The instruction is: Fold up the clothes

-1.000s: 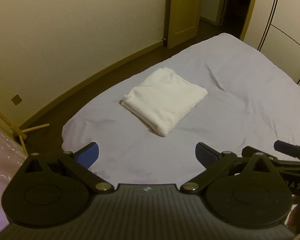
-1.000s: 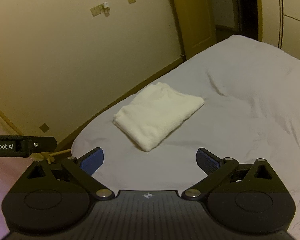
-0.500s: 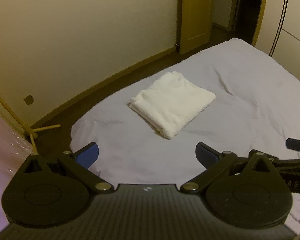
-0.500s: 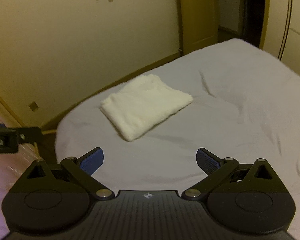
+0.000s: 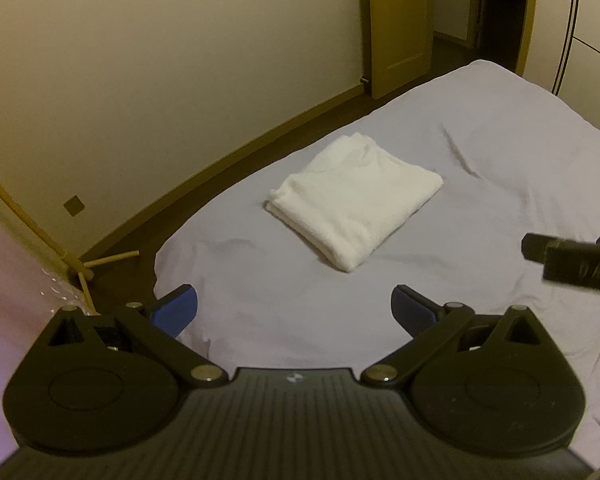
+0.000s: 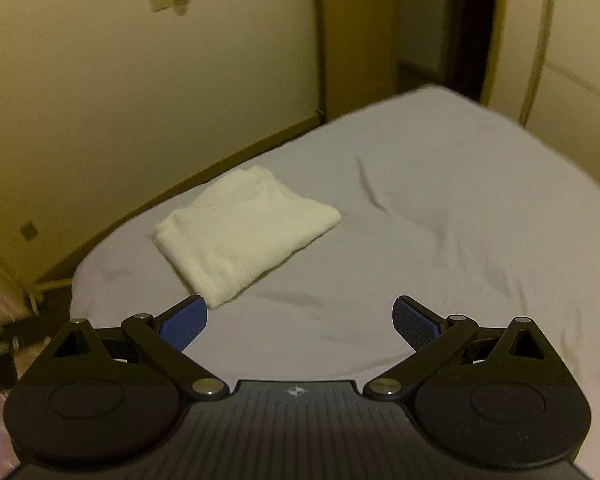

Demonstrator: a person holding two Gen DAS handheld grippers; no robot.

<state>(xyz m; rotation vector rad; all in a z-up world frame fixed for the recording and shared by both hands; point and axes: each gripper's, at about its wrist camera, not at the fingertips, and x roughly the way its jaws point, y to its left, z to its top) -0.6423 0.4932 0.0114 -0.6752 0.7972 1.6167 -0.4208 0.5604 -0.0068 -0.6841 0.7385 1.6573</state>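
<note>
A white garment [image 5: 354, 200] lies folded into a neat rectangle on the grey bed sheet [image 5: 480, 168], near the bed's left corner. It also shows in the right wrist view [image 6: 244, 232]. My left gripper [image 5: 294, 312] is open and empty, held above the sheet well short of the garment. My right gripper [image 6: 300, 320] is open and empty, with its left pad [image 6: 182, 322] close to the garment's near corner in the image. The right gripper's body shows at the right edge of the left wrist view [image 5: 576, 264].
A cream wall [image 5: 140, 80] with sockets runs along the bed's left side, with dark floor [image 5: 228, 168] between. A wooden door [image 5: 396, 24] stands open at the back. White wardrobe doors [image 6: 580, 80] are at the right. A wooden stand leg [image 5: 80, 268] is by the bed corner.
Both grippers have pulled back and tilted upward, so more wall shows. The right gripper has swung to the right; the garment has slid left in its view. The garment has not moved.
</note>
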